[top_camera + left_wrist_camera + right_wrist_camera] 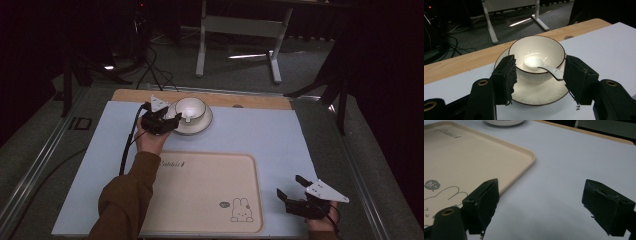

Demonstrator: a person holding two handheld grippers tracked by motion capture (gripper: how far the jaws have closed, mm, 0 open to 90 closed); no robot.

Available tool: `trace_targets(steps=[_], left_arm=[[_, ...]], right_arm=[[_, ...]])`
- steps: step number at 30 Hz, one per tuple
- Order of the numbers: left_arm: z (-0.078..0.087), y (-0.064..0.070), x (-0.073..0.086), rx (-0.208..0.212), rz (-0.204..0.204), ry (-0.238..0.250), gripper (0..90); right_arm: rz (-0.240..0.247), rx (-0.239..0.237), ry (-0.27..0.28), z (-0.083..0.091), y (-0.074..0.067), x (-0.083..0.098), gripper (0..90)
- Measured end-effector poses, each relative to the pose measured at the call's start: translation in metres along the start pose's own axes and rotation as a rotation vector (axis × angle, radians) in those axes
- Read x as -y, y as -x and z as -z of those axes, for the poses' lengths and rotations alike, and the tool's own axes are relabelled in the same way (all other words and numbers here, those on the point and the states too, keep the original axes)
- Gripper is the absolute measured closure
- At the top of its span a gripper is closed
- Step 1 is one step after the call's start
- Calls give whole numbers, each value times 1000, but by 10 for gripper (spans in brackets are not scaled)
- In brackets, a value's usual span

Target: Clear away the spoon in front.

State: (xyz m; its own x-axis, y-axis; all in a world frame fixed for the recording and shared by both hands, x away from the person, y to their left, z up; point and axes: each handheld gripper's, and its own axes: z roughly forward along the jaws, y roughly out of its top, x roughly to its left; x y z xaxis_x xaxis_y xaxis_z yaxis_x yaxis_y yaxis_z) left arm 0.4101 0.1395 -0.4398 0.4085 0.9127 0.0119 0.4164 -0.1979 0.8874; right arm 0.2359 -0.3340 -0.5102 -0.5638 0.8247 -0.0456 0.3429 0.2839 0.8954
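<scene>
A white bowl with a dark rim stands on a white saucer at the back of the mat. A white spoon lies in the bowl, and its handle sticks out over the rim toward my left gripper's right jaw. My left gripper is open, with one jaw on each side of the saucer's near part. I cannot tell whether the pads touch it. My right gripper is open over the bare mat, just right of the beige tray.
The beige tray has a rabbit drawing and lies at the front middle of the pale mat. A wooden table strip runs behind the mat. Desk legs and cables are on the floor beyond.
</scene>
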Motion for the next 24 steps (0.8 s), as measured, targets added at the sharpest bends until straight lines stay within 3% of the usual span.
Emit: trace_targets(steps=[10, 17, 24], left_arm=[[-29, 10, -2, -3, 2, -33, 422], [-49, 23, 7, 10, 8, -66, 396], [-57, 20, 15, -13, 10, -108, 412]], right_arm=[[0, 0, 1, 0, 0, 0, 142], [-2, 1, 0, 1, 0, 0, 142], [-3, 3, 3, 2, 1, 0, 142]])
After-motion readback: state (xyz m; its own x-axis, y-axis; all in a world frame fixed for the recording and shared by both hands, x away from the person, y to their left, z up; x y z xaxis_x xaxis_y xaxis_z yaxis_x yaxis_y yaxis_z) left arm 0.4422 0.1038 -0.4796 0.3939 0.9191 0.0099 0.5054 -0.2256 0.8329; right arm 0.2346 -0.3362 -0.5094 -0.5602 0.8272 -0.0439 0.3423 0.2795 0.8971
